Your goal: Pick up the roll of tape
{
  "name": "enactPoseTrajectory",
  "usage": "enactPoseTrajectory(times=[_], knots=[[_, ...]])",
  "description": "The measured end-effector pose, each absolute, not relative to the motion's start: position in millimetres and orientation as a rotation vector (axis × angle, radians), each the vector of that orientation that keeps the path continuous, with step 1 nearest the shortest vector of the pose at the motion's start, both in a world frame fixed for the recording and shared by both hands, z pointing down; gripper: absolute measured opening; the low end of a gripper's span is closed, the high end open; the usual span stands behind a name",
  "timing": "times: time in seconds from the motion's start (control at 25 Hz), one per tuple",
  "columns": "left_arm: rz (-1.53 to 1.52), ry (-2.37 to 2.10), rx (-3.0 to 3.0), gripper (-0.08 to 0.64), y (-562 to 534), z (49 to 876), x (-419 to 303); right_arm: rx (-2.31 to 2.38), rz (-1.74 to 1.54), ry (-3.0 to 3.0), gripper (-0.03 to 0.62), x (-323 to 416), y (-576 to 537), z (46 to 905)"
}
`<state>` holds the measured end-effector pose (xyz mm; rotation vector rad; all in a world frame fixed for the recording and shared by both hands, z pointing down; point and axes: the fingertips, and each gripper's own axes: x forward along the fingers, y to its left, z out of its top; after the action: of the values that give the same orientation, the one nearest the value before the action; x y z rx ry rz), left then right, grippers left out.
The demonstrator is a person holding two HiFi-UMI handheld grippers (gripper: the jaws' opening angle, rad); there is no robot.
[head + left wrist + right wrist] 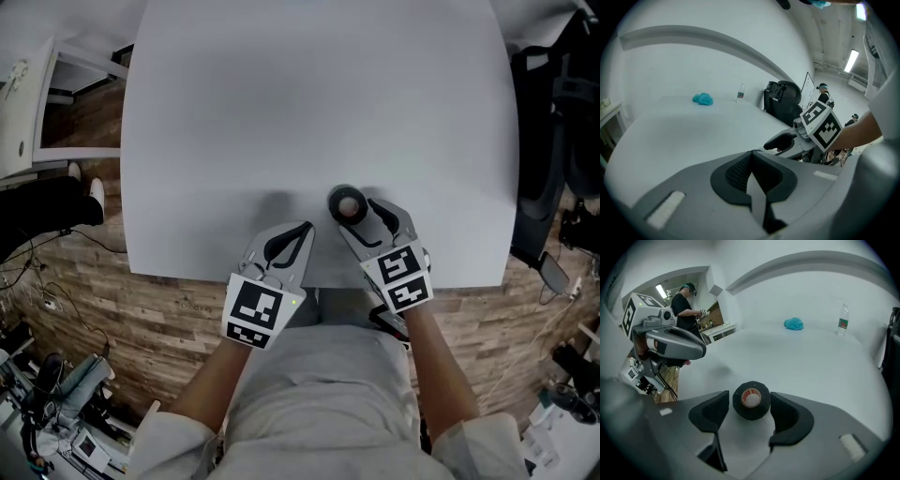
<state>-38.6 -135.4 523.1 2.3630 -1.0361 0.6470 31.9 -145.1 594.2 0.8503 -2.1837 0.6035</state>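
The roll of tape [346, 203] lies on the bench [319, 94] near its front edge, between the jaws of the right tool [361, 212]. The left tool [298, 234] sits just left. A cloth [793, 324] and a bottle [842, 320] stand far behind.

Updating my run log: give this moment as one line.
phase: pre-grasp | right tongs: open, straddling roll of tape on table | left tongs: shut, empty
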Motion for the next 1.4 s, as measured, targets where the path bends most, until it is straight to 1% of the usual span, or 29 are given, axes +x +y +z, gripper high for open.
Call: enactPoseTrajectory(times=[0.24,0.72,0.92,1.2,1.32,1.4], knots=[[0.651,-1.032,2.348,0.015,-132,529,-42,0.841,0.563,-2.153,0.339,28,-147,608],[0.653,-1.029,2.325,0.017,-132,536,-47,0.827,0.533,-2.113,0.38,21,-153,623],[0.649,-1.028,2.317,0.017,-132,538,-48,0.812,0.512,-2.078,0.388,22,-154,631],[0.647,-1.031,2.308,0.015,-133,540,-53,0.818,0.49,-2.078,0.383,19,-155,634],[0.646,-1.031,2.307,0.015,-133,540,-53,0.83,0.491,-2.083,0.348,20,-157,633],[0.646,-1.028,2.308,0.015,-133,540,-53,0.827,0.487,-2.08,0.345,21,-158,633]])
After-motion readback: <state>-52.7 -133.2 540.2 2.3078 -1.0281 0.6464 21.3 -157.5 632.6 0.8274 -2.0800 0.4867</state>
